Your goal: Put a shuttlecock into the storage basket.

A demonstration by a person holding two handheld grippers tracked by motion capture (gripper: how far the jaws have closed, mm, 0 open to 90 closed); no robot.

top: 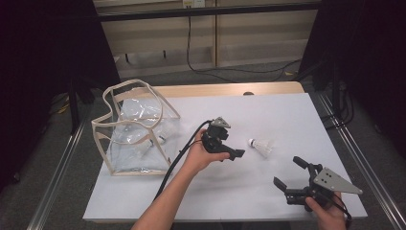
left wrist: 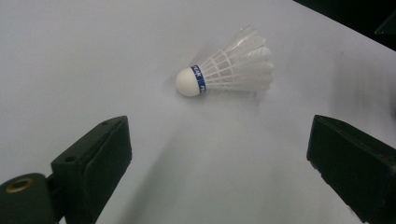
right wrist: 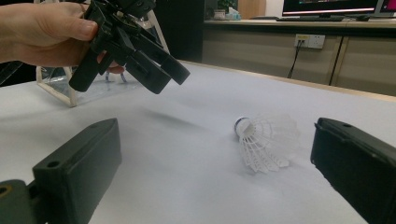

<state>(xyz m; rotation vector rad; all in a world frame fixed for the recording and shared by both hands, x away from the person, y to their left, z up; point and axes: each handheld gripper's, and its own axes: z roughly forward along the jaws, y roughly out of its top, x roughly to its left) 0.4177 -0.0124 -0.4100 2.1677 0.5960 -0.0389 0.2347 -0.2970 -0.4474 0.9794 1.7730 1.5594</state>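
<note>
the shuttlecock [top: 260, 146] lies on its side just right of the left gripper [top: 232, 154] — nearer it than the right gripper [top: 288, 175] — both with fingers spread.

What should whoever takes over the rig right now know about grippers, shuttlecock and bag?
Left gripper: open, empty, raised above the table, aimed at the shuttlecock.
Right gripper: open, empty, low near the table's front right.
Shuttlecock: lying on its side on the white table, untouched.
Clear bag: open-topped, at the left; some items inside.
Left to do: grasp the shuttlecock, probably bag it.
</note>
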